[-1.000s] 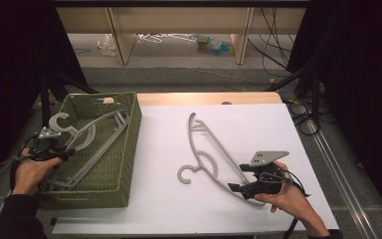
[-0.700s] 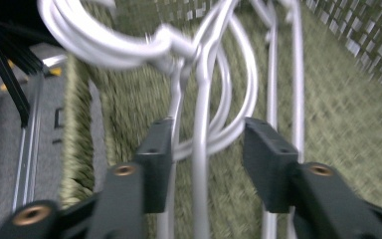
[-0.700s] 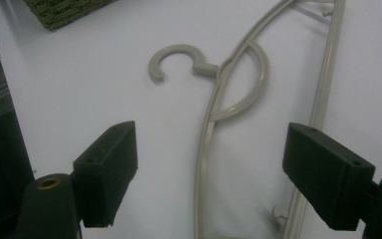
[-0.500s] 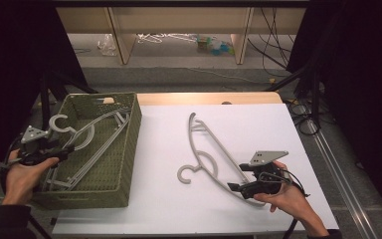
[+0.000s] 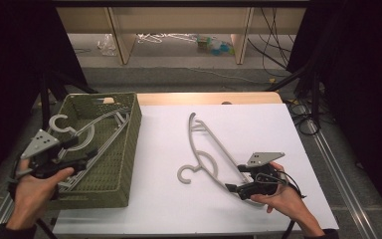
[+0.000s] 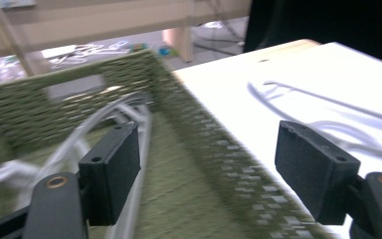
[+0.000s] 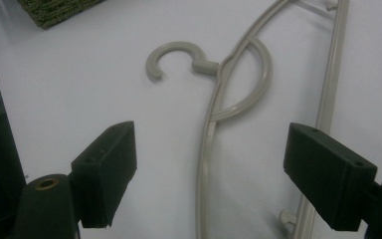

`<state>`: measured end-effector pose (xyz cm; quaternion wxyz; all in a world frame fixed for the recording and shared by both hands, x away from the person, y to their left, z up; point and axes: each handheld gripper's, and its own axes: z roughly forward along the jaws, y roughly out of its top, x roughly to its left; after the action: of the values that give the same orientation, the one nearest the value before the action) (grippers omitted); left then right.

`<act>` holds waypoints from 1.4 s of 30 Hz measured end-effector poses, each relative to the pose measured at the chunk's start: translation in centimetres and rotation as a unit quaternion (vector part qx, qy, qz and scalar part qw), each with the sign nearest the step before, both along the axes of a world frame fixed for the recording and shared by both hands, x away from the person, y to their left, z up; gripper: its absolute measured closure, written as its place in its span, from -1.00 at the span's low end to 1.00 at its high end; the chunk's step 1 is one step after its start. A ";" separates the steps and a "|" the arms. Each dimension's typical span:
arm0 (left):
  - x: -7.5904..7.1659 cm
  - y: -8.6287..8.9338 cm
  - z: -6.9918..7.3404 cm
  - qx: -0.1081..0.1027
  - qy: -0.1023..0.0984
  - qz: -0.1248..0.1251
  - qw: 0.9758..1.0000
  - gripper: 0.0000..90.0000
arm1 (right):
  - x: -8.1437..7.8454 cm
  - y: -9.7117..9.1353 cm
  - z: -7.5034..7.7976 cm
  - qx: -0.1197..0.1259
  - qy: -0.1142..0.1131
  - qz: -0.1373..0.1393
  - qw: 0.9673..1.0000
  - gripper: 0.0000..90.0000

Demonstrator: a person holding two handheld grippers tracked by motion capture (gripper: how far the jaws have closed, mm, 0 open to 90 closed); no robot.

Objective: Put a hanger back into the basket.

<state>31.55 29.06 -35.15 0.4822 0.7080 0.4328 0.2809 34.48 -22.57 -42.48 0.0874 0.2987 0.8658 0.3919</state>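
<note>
A grey plastic hanger [image 5: 197,166] lies flat on the white table [image 5: 278,129]. My right gripper [image 5: 231,188] rests at the hanger's near end, open. In the right gripper view its wide jaws [image 7: 229,169] straddle the hanger's arm and bar [image 7: 214,104] without touching them. Several more grey hangers [image 5: 87,130] lie in the green woven basket [image 5: 129,164] at the left. My left gripper [image 5: 82,158] hovers over the basket's near left side. Its jaws [image 6: 209,169] have just been opening and stand open with nothing between them, above the basket wall [image 6: 199,129].
The basket takes up the table's left end, with a dark stand just outside it. Behind the table stand wooden shelf legs [image 5: 122,37], with loose hangers [image 5: 164,37] and bottles [image 5: 214,45] on the floor. Cables and stands [image 5: 308,99] crowd the right side.
My left gripper has let go of the hangers in the basket, opened, and drawn back up and to the left. The right gripper and the hanger on the table have not moved.
</note>
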 end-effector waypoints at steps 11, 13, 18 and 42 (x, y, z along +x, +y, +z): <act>-2.9 -5.6 -2.4 -0.030 -0.018 -0.061 0.998 -0.63 | -0.1 0.1 -0.3 0.009 -0.005 -0.007 1.000 -0.55; -3.2 -6.4 -2.8 -0.032 -0.019 -0.067 0.997 -0.63 | -0.2 0.1 -0.3 0.009 -0.006 -0.007 1.000 -0.55; -4.0 -8.3 -4.3 -0.029 -0.027 -0.090 0.995 -0.62 | -0.2 0.2 -0.4 0.008 -0.008 -0.003 1.000 -0.56; -5.6 -12.8 -7.9 -0.008 -0.027 -0.159 0.987 -0.65 | 0.8 3.8 -3.3 -0.073 0.015 0.010 0.997 -0.60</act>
<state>25.98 16.29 -43.09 0.5379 0.7560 0.3043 0.2159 35.24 -18.77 -45.83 0.0917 0.2885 0.8963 0.3240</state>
